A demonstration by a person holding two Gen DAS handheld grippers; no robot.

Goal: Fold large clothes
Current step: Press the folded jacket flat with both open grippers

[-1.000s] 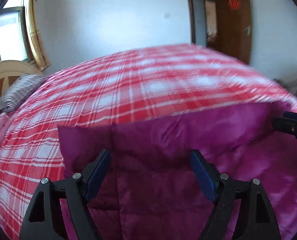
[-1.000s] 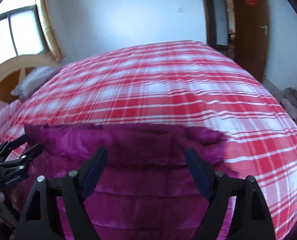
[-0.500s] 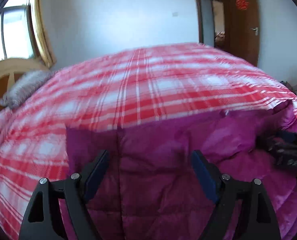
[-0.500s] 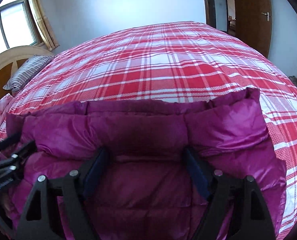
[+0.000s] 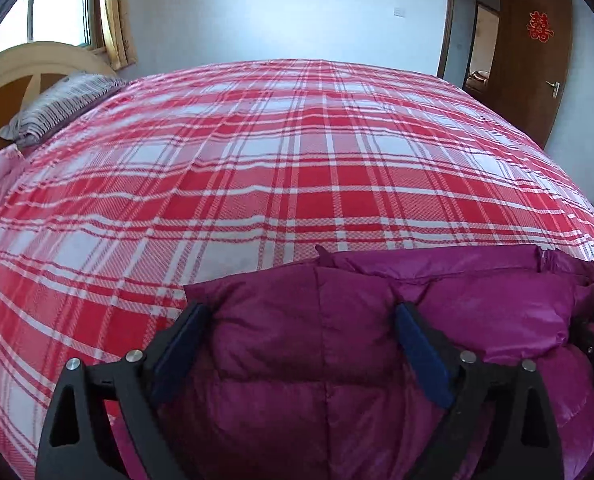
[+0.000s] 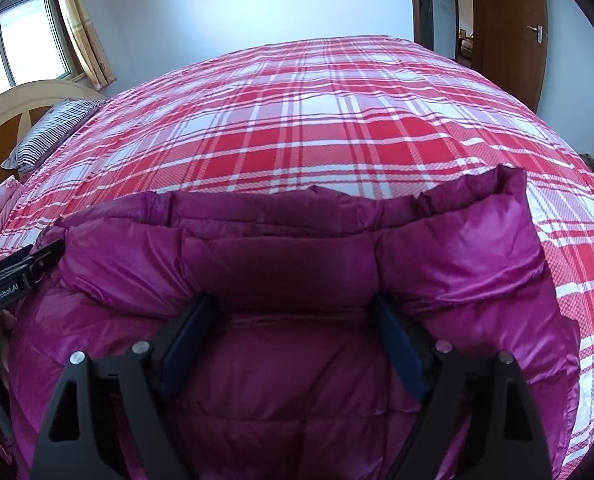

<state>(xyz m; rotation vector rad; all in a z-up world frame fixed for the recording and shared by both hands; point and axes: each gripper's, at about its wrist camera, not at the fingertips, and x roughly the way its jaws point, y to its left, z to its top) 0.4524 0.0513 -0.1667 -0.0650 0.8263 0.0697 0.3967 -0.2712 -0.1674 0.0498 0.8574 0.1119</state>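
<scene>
Folding a down jacket (image 5: 337,360) on a bed (image 5: 297,168). The magenta jacket lies at the near edge of the plaid bed, at 6 o'clock in both wrist views, its padded far edge doubled into a thick roll. The left claw (image 5: 301,332) stands wide open with the roll bulging between its fingers (image 5: 185,340); nothing is pinched. The right claw (image 6: 293,328) is likewise spread wide astride the roll. It appears that both claws press the bulky fold flat, since down springs back unless held. The right claw shows at 3 o'clock in the left view; the left claw, at 9 o'clock in the right view. A striped pillow (image 5: 57,108) lies at 10 o'clock by the headboard.

Compared with one second earlier, the jacket's far edge sits nearer the claws and is more tightly rolled, and more of the plaid beyond it shows. The claws' spread is unchanged.
</scene>
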